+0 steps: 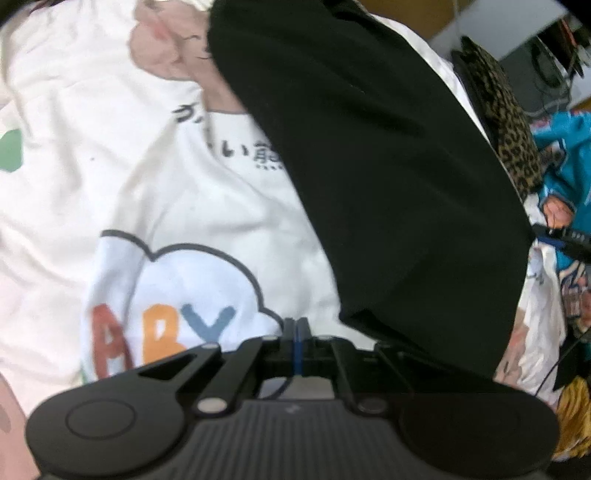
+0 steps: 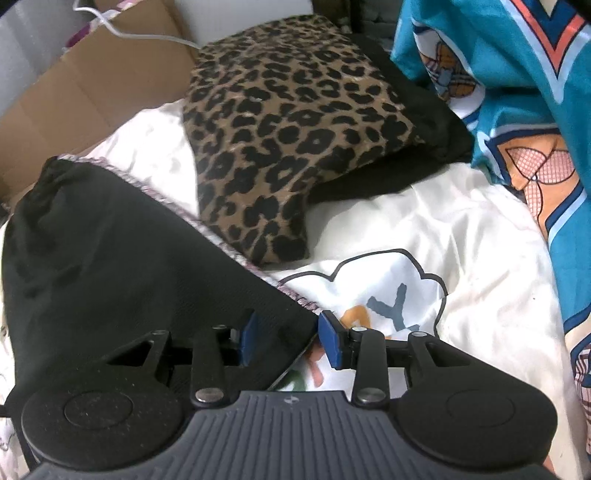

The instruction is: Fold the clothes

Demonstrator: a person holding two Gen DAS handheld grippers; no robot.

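Black garment (image 2: 122, 258) runs away up-left from our right claw (image 2: 284, 341) — its near corner sits between those parted pads, ungripped — while our left claw (image 1: 295, 332), pinched shut on nothing we can see, sits beside its edge.

Off beyond my right gripper, to its upper left, I see a brown cardboard box (image 2: 85, 85) with its flap open, and a white cable (image 2: 122, 31) trails across the top edge of that box. From my left gripper's view, far out to the upper right, I make out a tangle of dark cables (image 1: 554, 70) against a pale surface, too blurred to sort.
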